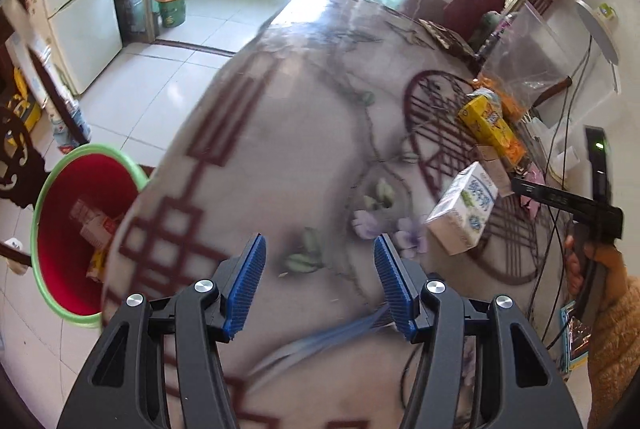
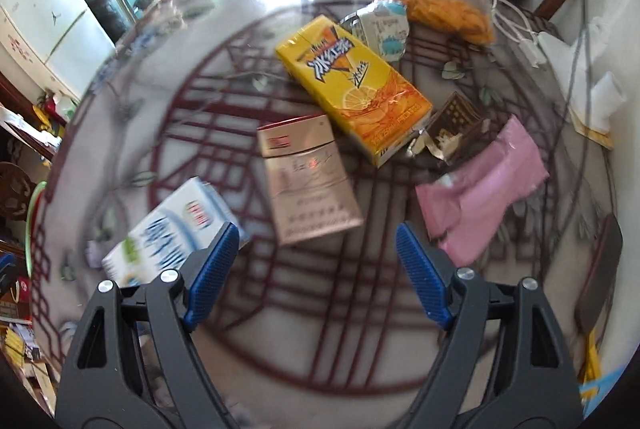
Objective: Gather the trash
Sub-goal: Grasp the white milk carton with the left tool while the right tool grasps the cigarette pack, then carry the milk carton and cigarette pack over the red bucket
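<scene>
Only leftward, a red bin [image 1: 76, 229] beside the table [image 1: 280, 133].

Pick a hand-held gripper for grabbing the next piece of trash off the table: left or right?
Right. The right hand-held gripper is open, empty, right over the cigarette pack. The left hand-held gripper, also empty, is over bare table, nearer the red bin.

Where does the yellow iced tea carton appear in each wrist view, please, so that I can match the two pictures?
Left wrist: the yellow iced tea carton is at the right edge of the table, far from the open left gripper.
Right wrist: the carton lies just above centre, beyond the open right gripper.
Shared landmark: the blue-and-white milk carton.
</scene>
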The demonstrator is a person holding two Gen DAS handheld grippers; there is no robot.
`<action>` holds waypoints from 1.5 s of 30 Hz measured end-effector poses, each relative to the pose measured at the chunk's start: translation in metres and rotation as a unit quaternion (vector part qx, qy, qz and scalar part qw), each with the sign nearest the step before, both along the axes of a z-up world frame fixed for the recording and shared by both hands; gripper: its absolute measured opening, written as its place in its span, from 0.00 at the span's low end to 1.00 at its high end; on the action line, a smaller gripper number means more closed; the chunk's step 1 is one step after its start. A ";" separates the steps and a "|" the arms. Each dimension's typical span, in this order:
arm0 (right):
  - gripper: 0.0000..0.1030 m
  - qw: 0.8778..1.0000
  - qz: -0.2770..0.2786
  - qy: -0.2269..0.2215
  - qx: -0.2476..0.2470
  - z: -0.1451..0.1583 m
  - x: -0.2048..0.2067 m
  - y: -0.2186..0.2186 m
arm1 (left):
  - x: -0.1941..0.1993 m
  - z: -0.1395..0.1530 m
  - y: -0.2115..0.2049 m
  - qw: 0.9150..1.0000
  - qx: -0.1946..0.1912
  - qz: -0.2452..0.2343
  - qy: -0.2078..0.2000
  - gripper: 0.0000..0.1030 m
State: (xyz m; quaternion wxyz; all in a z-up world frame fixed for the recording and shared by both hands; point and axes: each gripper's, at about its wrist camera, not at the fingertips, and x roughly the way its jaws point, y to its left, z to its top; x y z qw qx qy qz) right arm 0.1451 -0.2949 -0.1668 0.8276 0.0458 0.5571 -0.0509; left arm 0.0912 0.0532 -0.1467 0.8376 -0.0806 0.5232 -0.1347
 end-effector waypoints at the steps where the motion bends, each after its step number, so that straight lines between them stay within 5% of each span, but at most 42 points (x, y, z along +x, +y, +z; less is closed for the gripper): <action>1: 0.77 1.000 0.004 0.004 0.002 -0.004 0.003 -0.002 | 0.002 0.003 -0.013 1.000 0.003 -0.009 -0.004 0.52; 9: 0.76 0.999 0.028 0.023 0.025 -0.031 0.022 -0.002 | 0.011 0.007 -0.099 0.994 0.037 -0.100 -0.023 0.57; 11: 0.54 0.999 0.031 0.024 0.037 -0.033 0.021 -0.003 | 0.015 0.003 -0.119 0.991 0.043 -0.124 -0.020 0.57; 21: 0.53 0.995 0.015 -0.027 0.097 0.001 -0.030 -0.022 | 0.041 -0.019 -0.177 0.976 0.083 -0.201 0.009 0.57; 32: 0.53 0.991 -0.042 -0.018 0.125 -0.001 -0.054 -0.046 | 0.050 -0.055 -0.217 0.961 0.096 -0.253 0.054 0.58; 45: 0.53 0.991 -0.019 -0.025 0.126 0.007 -0.048 -0.027 | 0.050 -0.025 -0.173 0.982 0.046 -0.181 0.026 0.50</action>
